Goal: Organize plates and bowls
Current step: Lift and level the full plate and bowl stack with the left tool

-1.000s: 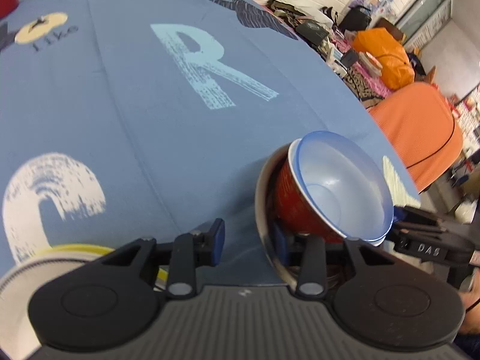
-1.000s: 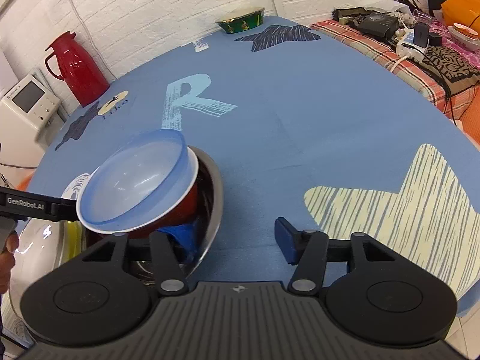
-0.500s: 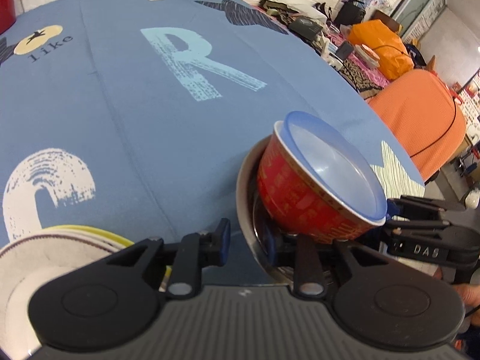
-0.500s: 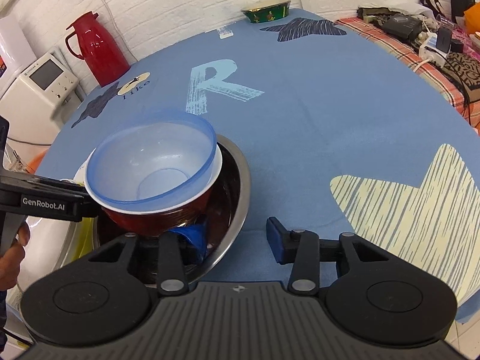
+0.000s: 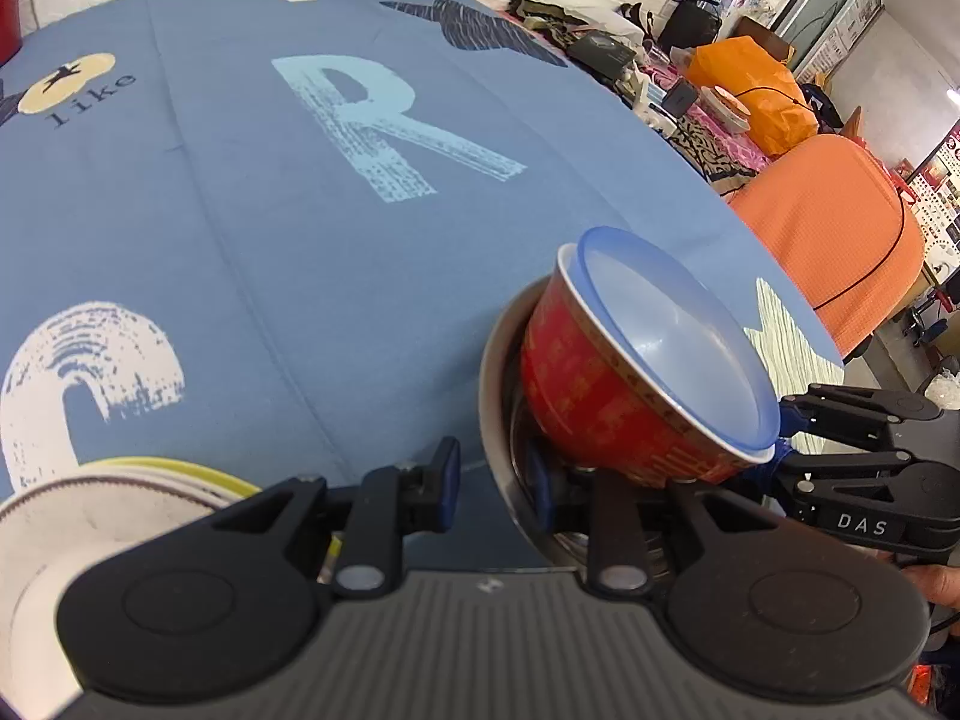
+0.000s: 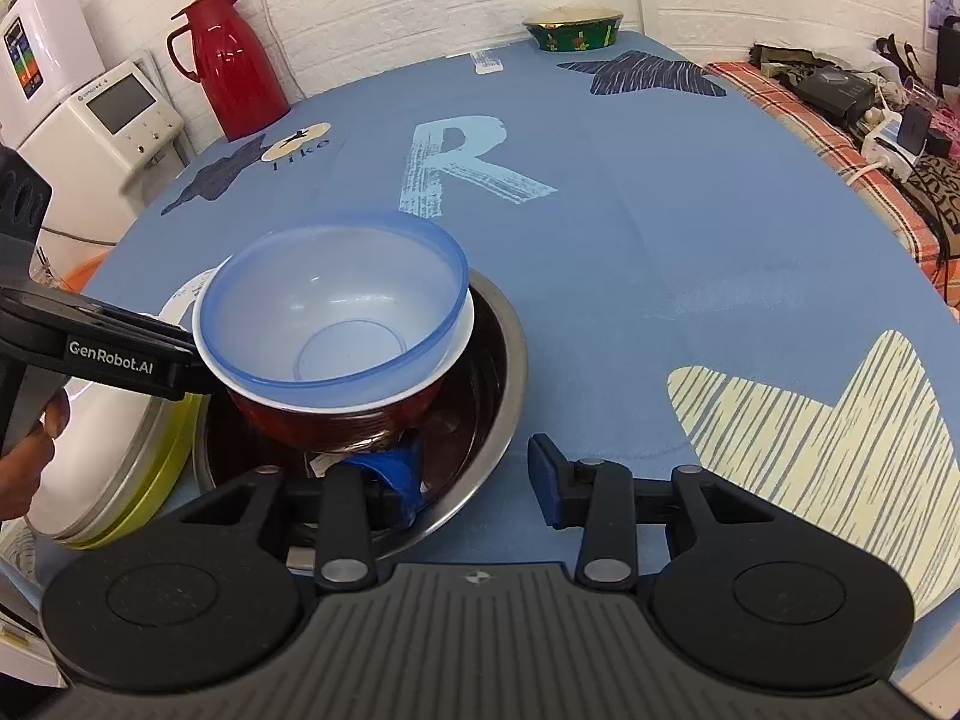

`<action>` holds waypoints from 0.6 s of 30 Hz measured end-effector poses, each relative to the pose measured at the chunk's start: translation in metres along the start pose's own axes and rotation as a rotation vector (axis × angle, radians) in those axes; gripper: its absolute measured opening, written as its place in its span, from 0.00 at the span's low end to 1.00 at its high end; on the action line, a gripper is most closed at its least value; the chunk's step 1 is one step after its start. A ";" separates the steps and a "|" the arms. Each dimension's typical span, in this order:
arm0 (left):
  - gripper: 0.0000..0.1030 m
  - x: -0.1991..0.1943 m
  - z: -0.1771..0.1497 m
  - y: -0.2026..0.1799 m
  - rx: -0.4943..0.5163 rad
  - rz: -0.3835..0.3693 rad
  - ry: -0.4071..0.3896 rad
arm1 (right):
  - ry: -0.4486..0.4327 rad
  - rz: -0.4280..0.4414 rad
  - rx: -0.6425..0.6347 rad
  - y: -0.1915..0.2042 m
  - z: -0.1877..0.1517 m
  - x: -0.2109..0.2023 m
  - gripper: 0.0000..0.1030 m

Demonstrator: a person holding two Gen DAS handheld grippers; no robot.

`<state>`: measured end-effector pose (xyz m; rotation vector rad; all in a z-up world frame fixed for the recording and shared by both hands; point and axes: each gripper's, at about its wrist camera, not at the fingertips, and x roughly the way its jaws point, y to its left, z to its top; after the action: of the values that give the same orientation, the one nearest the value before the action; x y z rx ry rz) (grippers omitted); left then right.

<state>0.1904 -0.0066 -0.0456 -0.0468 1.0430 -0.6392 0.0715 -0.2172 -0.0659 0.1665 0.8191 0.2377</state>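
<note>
A clear blue plastic bowl is nested in a red patterned bowl. Both lean inside a steel bowl on the blue tablecloth. My right gripper is open and straddles the steel bowl's near rim, its left finger down inside under the red bowl. My left gripper is open too and straddles the opposite rim of the steel bowl, beside the red bowl and blue bowl. A stack of plates, white over yellow, lies left of the bowls.
The plate stack touches the steel bowl's left side. A green bowl stands at the table's far edge, a red thermos and a white appliance at the back left. An orange chair stands beyond the table's right edge.
The red and blue bowls have tipped from a steep lean to nearly upright inside the steel bowl. Both cameras have tilted upward a little; the grippers remain at the rim.
</note>
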 end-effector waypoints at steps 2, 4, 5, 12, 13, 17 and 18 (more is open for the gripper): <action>0.21 0.000 -0.001 -0.001 -0.001 -0.009 -0.002 | -0.004 0.000 0.009 -0.001 0.000 0.000 0.21; 0.15 0.000 -0.001 -0.001 -0.013 -0.029 -0.002 | -0.007 0.009 0.027 -0.001 0.000 -0.001 0.20; 0.15 -0.001 -0.001 -0.002 -0.007 -0.023 -0.006 | -0.009 0.013 0.029 -0.001 0.000 -0.002 0.20; 0.15 -0.001 -0.001 -0.007 0.014 -0.011 -0.021 | -0.040 0.011 -0.001 0.004 0.003 -0.002 0.19; 0.15 0.001 -0.001 -0.006 0.008 -0.014 -0.016 | -0.036 0.006 0.008 0.003 0.001 0.001 0.19; 0.16 0.000 -0.002 -0.004 0.007 -0.015 -0.030 | -0.066 0.049 0.055 -0.007 0.000 0.004 0.20; 0.16 0.000 -0.001 -0.004 0.004 -0.016 -0.032 | -0.070 0.061 0.073 -0.010 0.000 0.005 0.20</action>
<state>0.1881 -0.0095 -0.0449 -0.0623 1.0112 -0.6529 0.0763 -0.2255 -0.0714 0.2672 0.7546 0.2583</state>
